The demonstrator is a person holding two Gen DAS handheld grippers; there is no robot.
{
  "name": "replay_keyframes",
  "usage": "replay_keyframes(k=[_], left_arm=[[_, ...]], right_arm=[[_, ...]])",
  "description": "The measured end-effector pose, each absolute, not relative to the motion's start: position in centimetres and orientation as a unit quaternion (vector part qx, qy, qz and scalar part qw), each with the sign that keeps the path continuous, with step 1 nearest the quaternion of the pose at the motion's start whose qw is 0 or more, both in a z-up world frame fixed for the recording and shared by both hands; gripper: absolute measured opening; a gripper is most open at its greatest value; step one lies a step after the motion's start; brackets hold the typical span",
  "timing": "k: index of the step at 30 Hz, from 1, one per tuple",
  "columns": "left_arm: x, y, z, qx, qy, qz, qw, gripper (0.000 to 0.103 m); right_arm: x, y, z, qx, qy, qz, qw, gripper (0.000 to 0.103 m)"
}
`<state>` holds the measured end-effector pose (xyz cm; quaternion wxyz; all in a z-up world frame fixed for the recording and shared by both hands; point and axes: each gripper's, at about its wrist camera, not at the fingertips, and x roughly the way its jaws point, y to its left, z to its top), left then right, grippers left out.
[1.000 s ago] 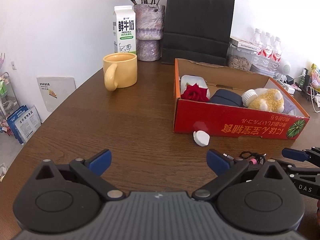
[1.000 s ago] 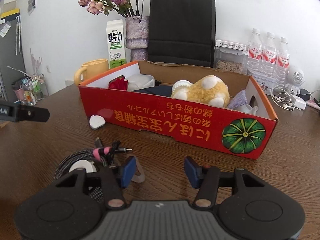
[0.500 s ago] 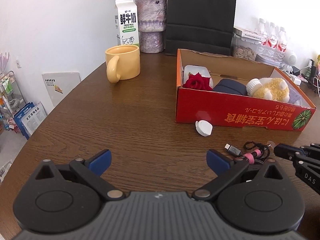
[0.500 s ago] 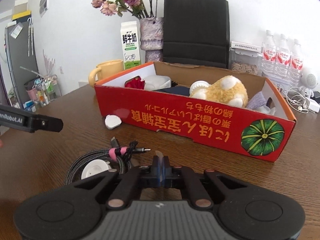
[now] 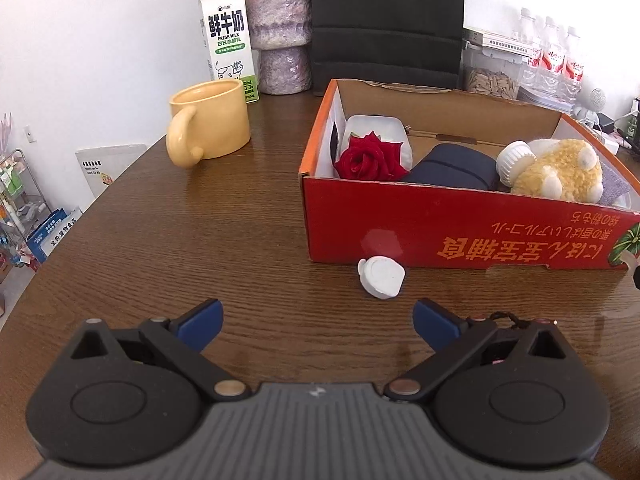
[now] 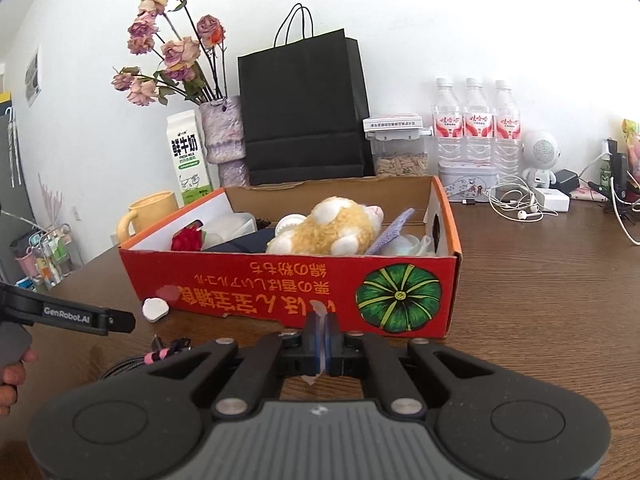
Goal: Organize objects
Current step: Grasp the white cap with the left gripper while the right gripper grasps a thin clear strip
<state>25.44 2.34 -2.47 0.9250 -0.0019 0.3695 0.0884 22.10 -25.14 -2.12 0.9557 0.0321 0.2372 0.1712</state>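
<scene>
My right gripper [image 6: 320,336] is shut on a thin clear plastic strip [image 6: 320,314], held just above the table in front of the red cardboard box [image 6: 288,280]. The box holds a yellow plush toy [image 6: 332,228], a red rose [image 5: 370,158], a dark blue case [image 5: 452,168] and a white container [image 5: 376,128]. My left gripper [image 5: 318,318] stands open over the table with nothing between its fingers. Just ahead of it, a small white plug [image 5: 382,278] lies against the box front. A coiled braided cable [image 6: 160,354] lies left of the right gripper.
A yellow mug [image 5: 208,120], milk carton [image 5: 228,44] and flower vase [image 5: 282,28] stand at the back left, a black paper bag [image 6: 304,112] behind the box. Water bottles [image 6: 476,128], earphones [image 6: 516,204] and chargers crowd the back right. The table edge curves away on the left.
The right gripper's jaws closed on the clear strip and it lifted toward the box. The left gripper moved forward, bringing the white plug and the box nearer.
</scene>
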Motion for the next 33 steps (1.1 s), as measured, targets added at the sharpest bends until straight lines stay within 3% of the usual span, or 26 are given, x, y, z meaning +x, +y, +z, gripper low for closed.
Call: replay_keyframes(k=[11, 14, 16, 18, 33], left_arm=[[28.5, 1.3, -4.2, 0.003, 0.358, 0.105, 0.928, 0.102], [28.3, 1.5, -4.1, -0.012, 0.345, 0.091, 0.934, 0.085], [28.0, 1.4, -4.0, -0.018, 0.337, 0.07, 0.939, 0.051], [27.6, 1.0, -3.9, -0.006, 0.326, 0.061, 0.943, 0.029], [25.0, 2.3, -3.3, -0.043, 0.298, 0.049, 0.952, 0.028]], right_arm=[[21.8, -24.8, -2.3, 0.025, 0.235, 0.176, 0.955, 0.002], [21.9, -24.7, -2.5, 0.022, 0.239, 0.178, 0.954, 0.002], [22.0, -24.6, -2.6, 0.02, 0.242, 0.177, 0.954, 0.002], [22.0, -24.5, -2.8, 0.017, 0.246, 0.176, 0.953, 0.002], [21.3, -23.9, -2.6, 0.002, 0.214, 0.155, 0.964, 0.002]])
